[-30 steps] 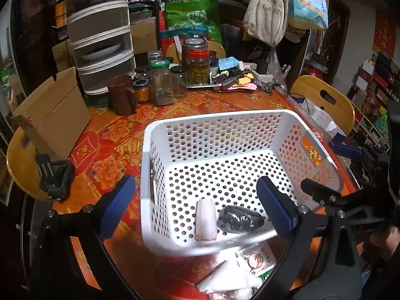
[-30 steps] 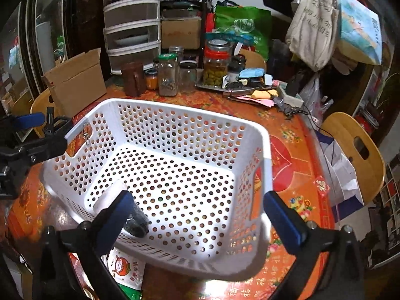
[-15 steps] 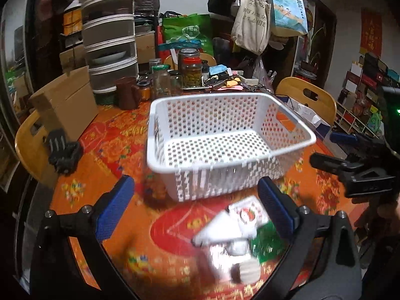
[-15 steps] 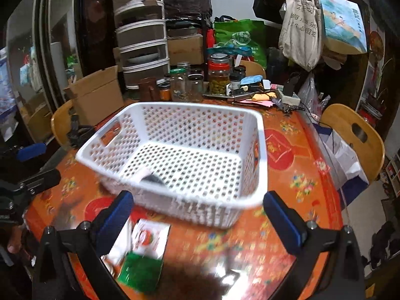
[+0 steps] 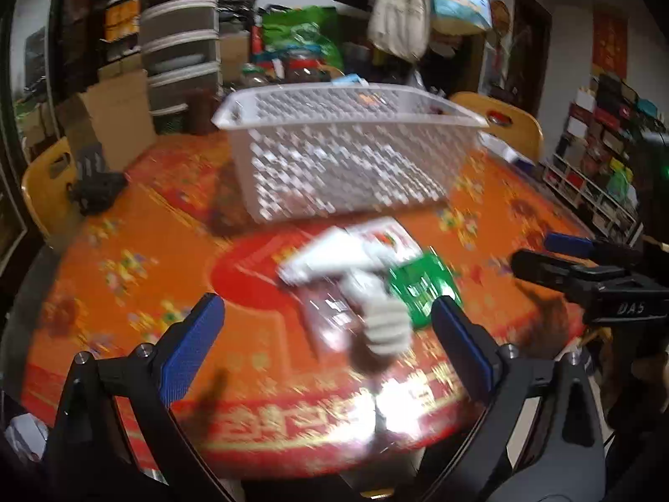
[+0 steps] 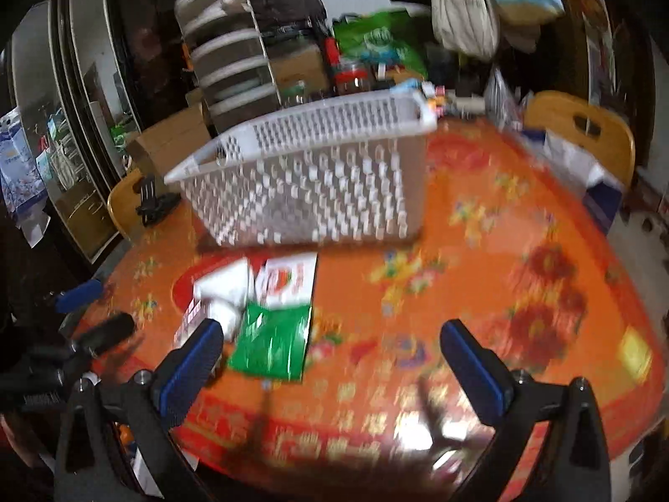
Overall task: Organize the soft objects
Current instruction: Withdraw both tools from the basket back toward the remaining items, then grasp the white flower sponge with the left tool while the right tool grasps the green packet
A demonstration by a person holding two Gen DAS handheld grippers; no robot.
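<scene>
Since a second ago both tongs have pulled back from over the basket (image 5: 347, 154) and dropped low, so the basket's inside is now out of sight and its side wall faces the cameras. The left tongs (image 5: 326, 343) hang wide open and empty over the near edge of the desk (image 5: 138, 259). The right tongs (image 6: 334, 366) are likewise spread wide and hold nothing. A blurred heap of soft items (image 5: 363, 288) lies on the desk just in front of the basket: a white packet (image 6: 225, 288), a green pouch (image 6: 274, 343) beside it, a red-and-white pouch (image 6: 288, 280), and a pale rolled piece (image 5: 386, 326) nearest the left tongs. Jars and drawers stand behind the basket.
</scene>
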